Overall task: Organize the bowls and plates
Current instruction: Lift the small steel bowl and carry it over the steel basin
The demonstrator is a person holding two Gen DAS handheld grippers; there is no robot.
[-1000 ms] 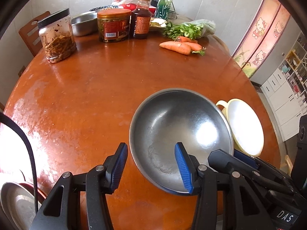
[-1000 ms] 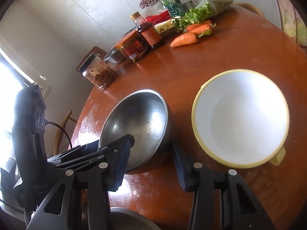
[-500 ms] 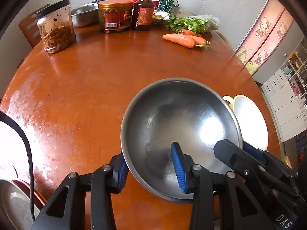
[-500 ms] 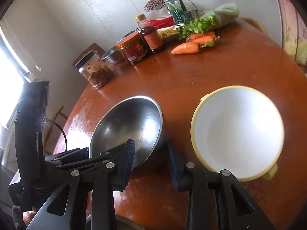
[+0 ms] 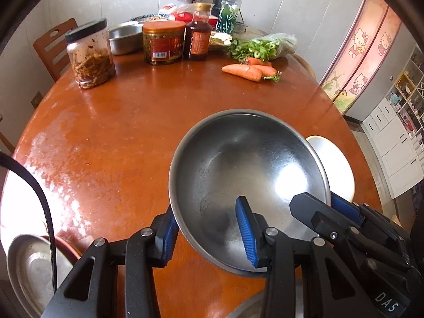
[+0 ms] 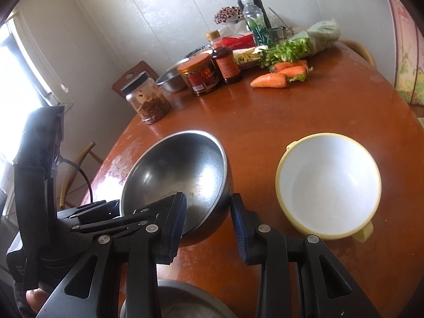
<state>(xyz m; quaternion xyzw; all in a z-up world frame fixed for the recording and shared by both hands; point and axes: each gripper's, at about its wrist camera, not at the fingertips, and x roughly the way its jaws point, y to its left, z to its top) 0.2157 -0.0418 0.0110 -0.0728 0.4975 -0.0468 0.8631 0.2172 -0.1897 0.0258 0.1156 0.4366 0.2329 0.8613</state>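
A steel bowl [image 5: 246, 169] is held tilted over the round wooden table [image 5: 119, 137]. My left gripper [image 5: 208, 235] straddles its near rim, one finger outside and one inside; whether the pads press the rim is unclear. My right gripper [image 6: 208, 221] straddles the bowl's [image 6: 182, 169] other rim the same way. A white bowl with a yellow rim and handle [image 6: 328, 185] sits right of the steel bowl, and it shows behind it in the left view [image 5: 336, 169].
A steel plate on a red plate [image 5: 29, 270] lies at the near left edge. Another steel dish [image 6: 185, 304] lies below the right gripper. Jars [image 5: 90, 53], a sauce bottle [image 5: 198, 39], a steel basin [image 5: 124, 38], carrots [image 5: 246, 70] and greens [image 5: 265, 46] stand at the back.
Both grippers moved in over the steel bowl's rims and narrowed. The bowl has tipped up and lifted toward the cameras.
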